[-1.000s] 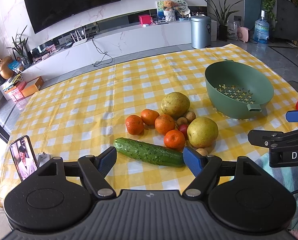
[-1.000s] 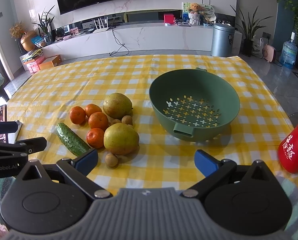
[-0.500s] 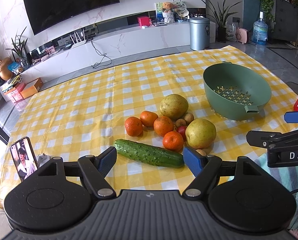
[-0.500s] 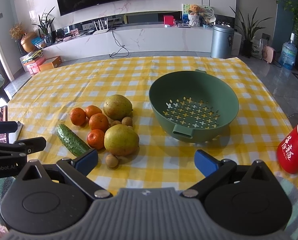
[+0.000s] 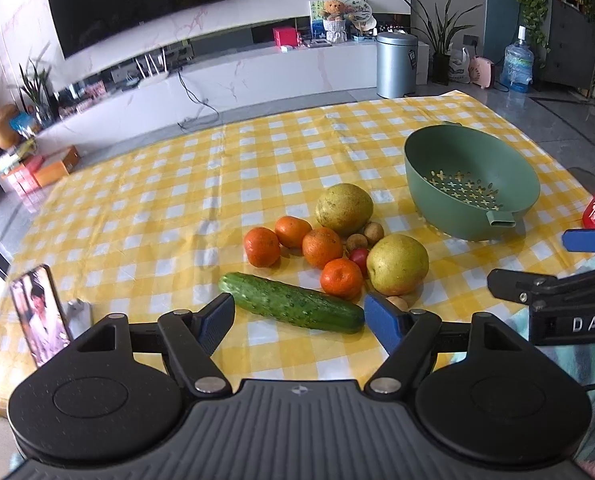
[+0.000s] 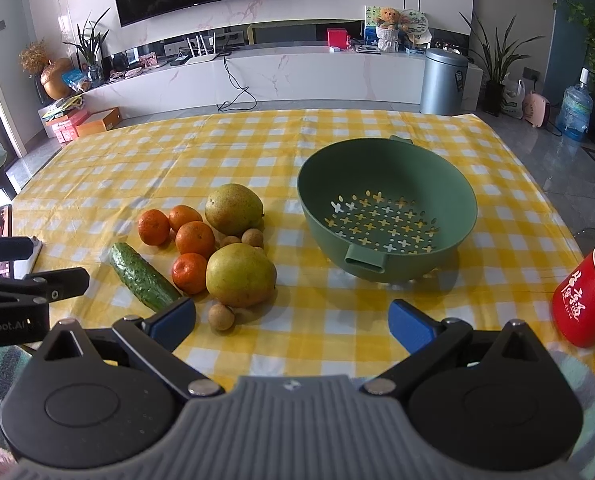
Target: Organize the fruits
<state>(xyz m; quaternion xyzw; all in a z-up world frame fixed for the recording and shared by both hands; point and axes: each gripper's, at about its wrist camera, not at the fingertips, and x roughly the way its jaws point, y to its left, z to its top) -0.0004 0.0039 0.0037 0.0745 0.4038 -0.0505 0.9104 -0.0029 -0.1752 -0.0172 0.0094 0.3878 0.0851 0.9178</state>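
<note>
A: Left hand-held gripper pose?

B: Low over the near edge of the surface, aimed forward. Fingers spread wide, nothing between them. The cucumber lies on the cloth just beyond the tips, angled across the gap.

A: Right one?

B: Right hand-held gripper also at the near edge, level, pointing at the middle of the surface. Fingers apart, empty. Its left pad sits close to the cucumber's near end; a small brown fruit lies just ahead of it.

A: Where's the fruit?

B: All clustered on the yellow checked cloth, left of the green colander. Four tangerines, two large yellow-green pears, one behind the cluster and one in front. A few small brown fruits sit between the pears, and a small red one beside the front pear. Colander holds nothing.

A: Anything else nearby?

B: Red mug at the right edge of the surface, tilted. Phone propped upright at the left edge. Each gripper shows at the edge of the other's view, side by side.
</note>
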